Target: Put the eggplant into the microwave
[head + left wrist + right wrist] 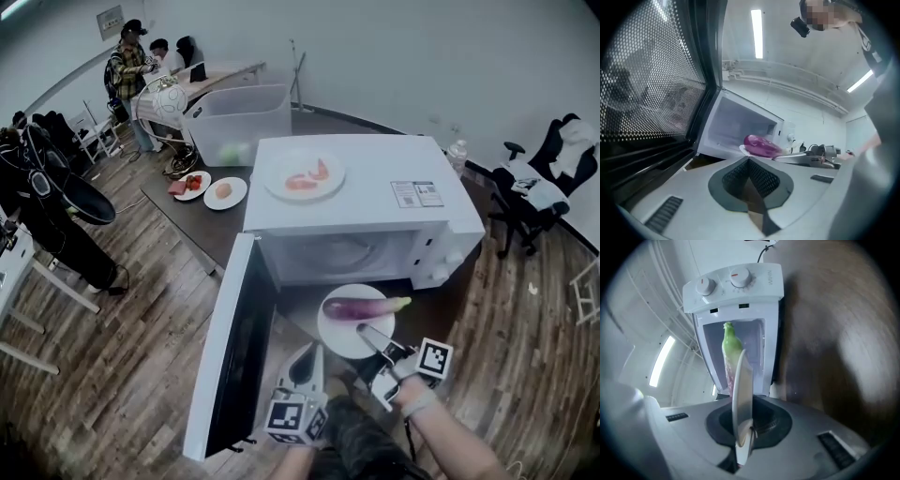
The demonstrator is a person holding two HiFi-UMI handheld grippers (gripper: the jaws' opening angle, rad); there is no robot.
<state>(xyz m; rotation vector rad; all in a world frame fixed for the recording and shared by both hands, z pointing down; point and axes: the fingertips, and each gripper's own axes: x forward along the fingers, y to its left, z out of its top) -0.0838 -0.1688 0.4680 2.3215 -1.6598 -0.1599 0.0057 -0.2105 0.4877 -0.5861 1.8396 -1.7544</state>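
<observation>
Two grippers show at the bottom of your head view, both in front of the white microwave (375, 192). Its door (234, 347) is swung wide to your left, and the cavity (736, 123) stands open.

Your right gripper (367, 334) is clamped on the near rim of a white plate (336, 336). In the right gripper view that plate stands edge-on between the jaws, pinched tight.

The purple eggplant (364, 307) lies across the plate with its green stem (731, 344) pointing to your right. It is just outside the mouth of the cavity, not inside. From these angles I cannot tell whether the plate rests on the dark table (187, 220) or hangs a little above it.

Your left gripper (312, 358) sits beside the inner face of the door, apart from the plate. Its jaws are together with nothing between them. Its own view looks past the door's mesh window (647, 89) toward the eggplant and your other gripper.

On top of the microwave rests a second plate (305, 175) with pinkish food. Behind it on the table are two small plates of food (211, 189) and a clear plastic bin (239, 120). Several people (131, 56) stand at a far desk, and an office chair (548, 183) is off to the right.
</observation>
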